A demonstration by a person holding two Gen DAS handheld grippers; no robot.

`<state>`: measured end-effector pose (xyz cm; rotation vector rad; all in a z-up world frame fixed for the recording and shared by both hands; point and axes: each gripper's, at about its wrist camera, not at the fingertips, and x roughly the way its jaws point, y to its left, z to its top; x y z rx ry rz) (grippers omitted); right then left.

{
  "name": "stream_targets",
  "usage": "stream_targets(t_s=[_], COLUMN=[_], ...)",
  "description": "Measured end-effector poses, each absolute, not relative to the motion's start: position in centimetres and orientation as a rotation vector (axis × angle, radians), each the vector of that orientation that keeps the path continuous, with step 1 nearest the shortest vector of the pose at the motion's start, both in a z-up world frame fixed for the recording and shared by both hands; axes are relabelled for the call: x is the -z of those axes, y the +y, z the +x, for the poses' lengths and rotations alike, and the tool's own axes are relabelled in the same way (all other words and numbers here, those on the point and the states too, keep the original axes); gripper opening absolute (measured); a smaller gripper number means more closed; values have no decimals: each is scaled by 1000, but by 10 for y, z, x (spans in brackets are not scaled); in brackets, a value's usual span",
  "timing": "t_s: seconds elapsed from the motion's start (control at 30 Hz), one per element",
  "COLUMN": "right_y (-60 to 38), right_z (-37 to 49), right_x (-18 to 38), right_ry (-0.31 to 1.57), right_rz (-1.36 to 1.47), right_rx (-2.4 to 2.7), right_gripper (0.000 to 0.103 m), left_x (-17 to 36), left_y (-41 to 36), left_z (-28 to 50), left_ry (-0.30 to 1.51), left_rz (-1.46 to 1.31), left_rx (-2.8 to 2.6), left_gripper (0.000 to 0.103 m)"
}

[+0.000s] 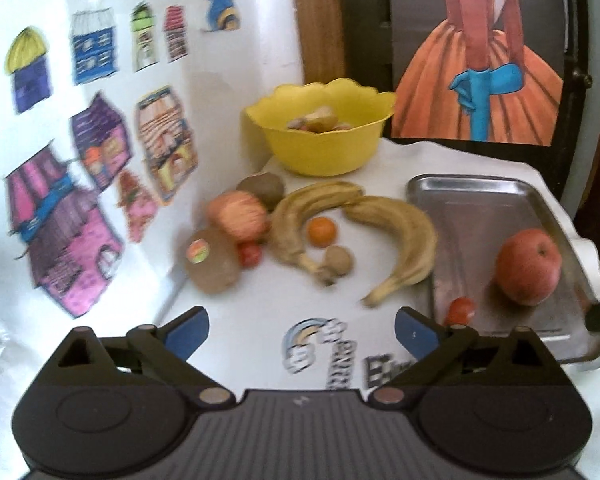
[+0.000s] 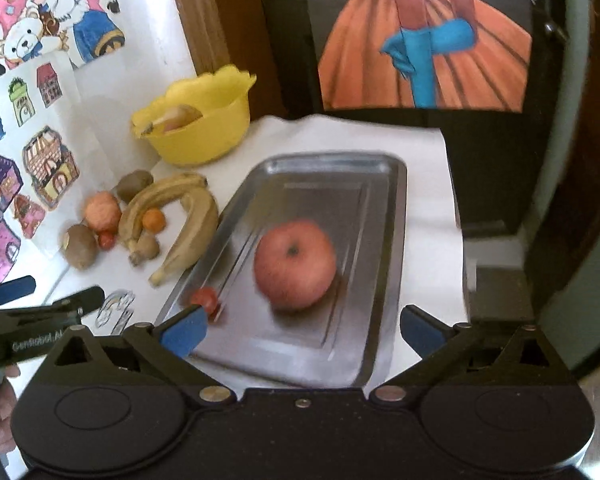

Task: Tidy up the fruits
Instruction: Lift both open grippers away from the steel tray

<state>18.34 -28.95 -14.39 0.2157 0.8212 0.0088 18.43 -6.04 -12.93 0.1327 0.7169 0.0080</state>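
Both grippers are spread wide with nothing between the fingers: the right gripper (image 2: pixel 300 330) hangs just over the near end of the metal tray (image 2: pixel 384 184), and the left gripper (image 1: pixel 302 330) sits above bare tablecloth (image 1: pixel 256 320) in front of the fruit pile, touching nothing. On the tray so far there's a big red apple (image 2: pixel 295 264) and a little tomato (image 2: pixel 205 299) near the left rim, so I'd call this early days. Still loose on the cloth: two bananas (image 1: pixel 396 240), a small orange (image 1: pixel 322 232), a pinkish apple (image 1: pixel 238 212), another tomato (image 1: pixel 249 254), and what look like kiwis (image 1: pixel 211 261), though the blur makes that a guess. The yellow bowl (image 1: pixel 320 156) at the back already has some pale bits in it, can't tell what. Most of the sorting is left, I reckon.
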Motion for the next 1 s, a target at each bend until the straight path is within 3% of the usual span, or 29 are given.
stream_targets(t_s=[0.6,1.0], right_y=[-213,-195], right_z=[167,187], right_x=[165,174], right_ry=[1108,1123], right_rz=[195,165], right_rx=[-34,-63], right_gripper=[102,102], left_x=[143,154], left_y=[-8,-1], left_z=[184,188], left_ry=[844,868], left_rz=[111,69], left_rx=[-89,-93], left_gripper=[102,102])
